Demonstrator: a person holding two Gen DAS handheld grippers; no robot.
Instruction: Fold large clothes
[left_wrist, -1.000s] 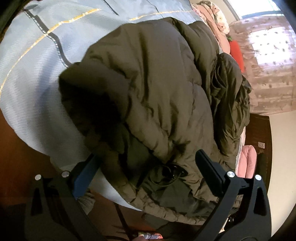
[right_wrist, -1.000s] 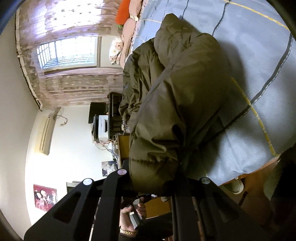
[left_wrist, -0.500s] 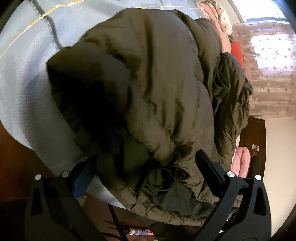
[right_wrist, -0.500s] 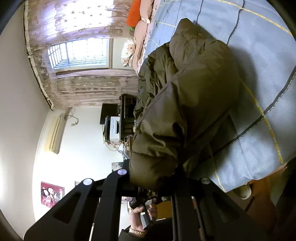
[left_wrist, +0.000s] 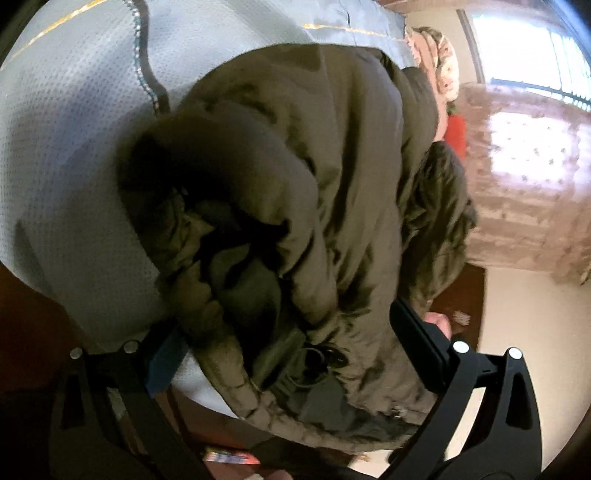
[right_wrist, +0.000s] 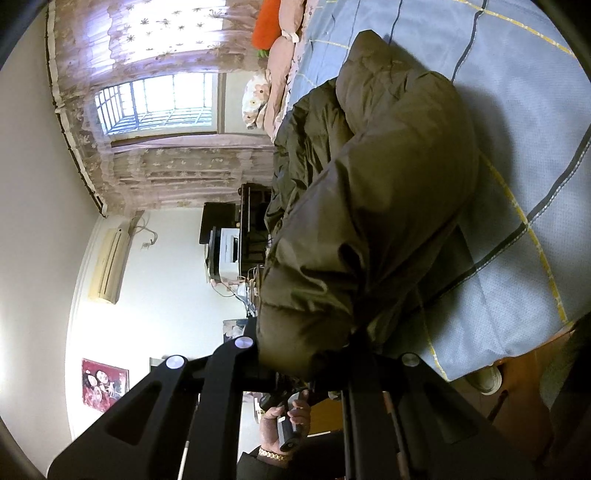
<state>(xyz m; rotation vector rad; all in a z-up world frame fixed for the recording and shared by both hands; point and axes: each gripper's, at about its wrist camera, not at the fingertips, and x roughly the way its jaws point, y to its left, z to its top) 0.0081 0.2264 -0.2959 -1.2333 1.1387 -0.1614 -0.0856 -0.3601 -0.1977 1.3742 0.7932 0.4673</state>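
A large olive-green padded jacket (left_wrist: 332, 192) lies bunched on a blue-grey striped bedspread (left_wrist: 74, 129), its hem and dark lining hanging over the bed edge. My left gripper (left_wrist: 288, 354) is open, its fingers on either side of the jacket's lower edge. In the right wrist view the same jacket (right_wrist: 388, 206) rises in a thick fold, and my right gripper (right_wrist: 314, 362) is shut on its puffy edge, holding it up above the bedspread (right_wrist: 517, 110).
Pink pillows (right_wrist: 284, 55) and an orange cushion (right_wrist: 269, 22) lie at the bed's head by a curtained window (right_wrist: 159, 99). A dark shelf with a printer (right_wrist: 229, 243) stands beside the bed. A shoe (right_wrist: 484, 376) lies on the wooden floor.
The left gripper has moved in closer to the jacket's hem, and the folded part has shifted over the bed edge. The right gripper keeps its hold and has lifted the fold slightly.
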